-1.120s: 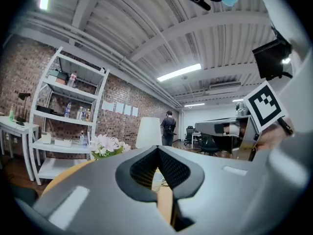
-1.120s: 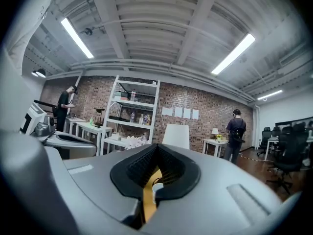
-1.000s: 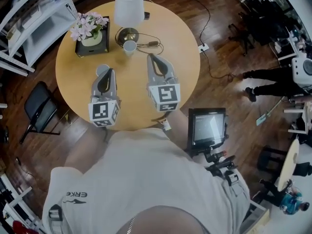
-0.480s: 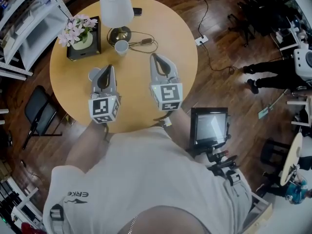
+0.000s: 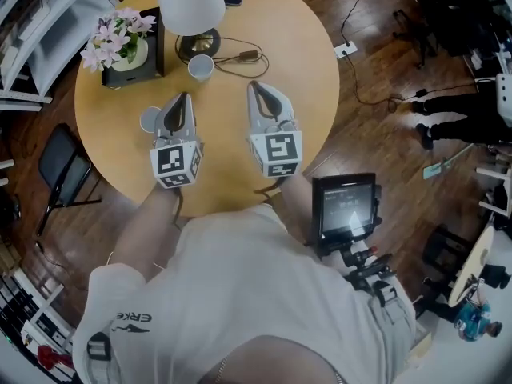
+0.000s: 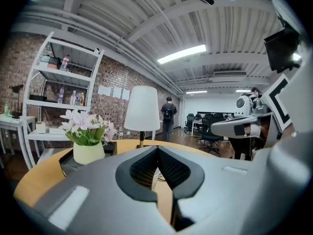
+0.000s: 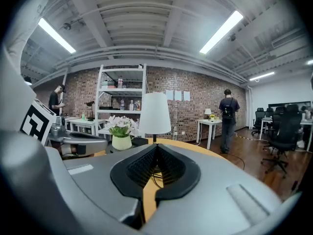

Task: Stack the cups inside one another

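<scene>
Both grippers have slid forward over the table since the earlier frames, and the left gripper (image 5: 184,97) now reaches past the grey cup it had partly covered. Round light-wood table (image 5: 312,70): carries everything below. Table lamp with white shade (image 5: 190,0): stands at the far edge on a brass-coloured base. Left gripper and right gripper (image 5: 253,85): side by side at mid-table, each with its jaws pressed together on nothing, as both gripper views confirm. Pale pot of pink flowers (image 5: 120,45): sits on a black tray at far left. Small white cup (image 5: 200,67): upright, just beside the lamp base. Small grey cup (image 5: 150,119): upright, just left of the left gripper, well apart from the white one.
</scene>
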Action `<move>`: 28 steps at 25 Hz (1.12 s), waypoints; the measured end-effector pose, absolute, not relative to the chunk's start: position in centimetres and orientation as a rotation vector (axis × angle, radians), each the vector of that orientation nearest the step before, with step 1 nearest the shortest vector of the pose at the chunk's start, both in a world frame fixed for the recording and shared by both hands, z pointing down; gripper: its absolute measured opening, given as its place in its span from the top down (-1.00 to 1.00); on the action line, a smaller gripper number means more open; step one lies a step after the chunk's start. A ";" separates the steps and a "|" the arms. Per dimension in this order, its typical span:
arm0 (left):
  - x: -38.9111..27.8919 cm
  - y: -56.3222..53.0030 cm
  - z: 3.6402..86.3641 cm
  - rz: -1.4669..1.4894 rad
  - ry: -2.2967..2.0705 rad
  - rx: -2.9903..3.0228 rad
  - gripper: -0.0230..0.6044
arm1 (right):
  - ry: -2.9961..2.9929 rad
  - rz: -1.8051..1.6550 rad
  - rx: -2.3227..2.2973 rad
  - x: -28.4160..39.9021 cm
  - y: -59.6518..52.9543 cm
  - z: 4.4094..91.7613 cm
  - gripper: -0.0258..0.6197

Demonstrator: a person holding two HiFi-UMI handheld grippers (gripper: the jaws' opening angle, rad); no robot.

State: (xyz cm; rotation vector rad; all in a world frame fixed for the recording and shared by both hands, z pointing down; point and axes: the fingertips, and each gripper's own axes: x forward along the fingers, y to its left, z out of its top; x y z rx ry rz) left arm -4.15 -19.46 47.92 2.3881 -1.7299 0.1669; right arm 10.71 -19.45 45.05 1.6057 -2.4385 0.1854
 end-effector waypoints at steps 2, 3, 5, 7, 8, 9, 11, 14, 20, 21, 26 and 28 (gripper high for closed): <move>-4.2 -20.2 49.7 0.203 -1.730 2.359 0.92 | -2.428 0.219 1.584 10.5 -20.1 46.4 0.88; -4.2 -20.6 50.6 0.220 -1.729 2.344 0.92 | -2.424 0.231 1.574 10.4 -20.4 47.0 0.88; -4.3 -21.4 52.5 0.253 -1.727 2.313 0.92 | -2.424 0.254 1.557 10.2 -21.0 48.1 0.88; -4.4 -22.0 54.4 0.291 -1.725 2.290 0.92 | -2.422 0.287 1.549 10.0 -21.5 49.2 0.88; -4.3 -22.2 55.3 0.311 -1.723 2.280 0.92 | -2.416 0.306 1.545 10.0 -21.6 49.9 0.88; -4.3 -22.4 56.2 0.329 -1.719 2.272 0.92 | -2.407 0.325 1.540 10.0 -21.7 50.7 0.88; -4.1 -22.9 57.8 0.356 -1.712 2.259 0.92 | -2.385 0.353 1.521 10.2 -21.8 52.2 0.88; -3.8 -23.6 59.6 0.388 -1.701 2.250 0.92 | -2.370 0.381 1.496 10.1 -22.0 53.9 0.88; -3.5 -24.2 62.6 0.436 -1.690 2.236 0.92 | -2.357 0.426 1.474 10.0 -22.3 56.1 0.88; -3.4 -24.3 62.9 0.442 -1.693 2.237 0.92 | -2.353 0.431 1.469 10.0 -22.3 56.4 0.88; -2.7 -24.6 63.6 0.492 -1.679 2.250 0.90 | -2.340 0.458 1.444 10.3 -21.9 57.4 0.88; -2.0 -24.9 64.0 0.485 -1.641 2.270 0.61 | -2.338 0.458 1.442 10.3 -22.0 57.5 0.88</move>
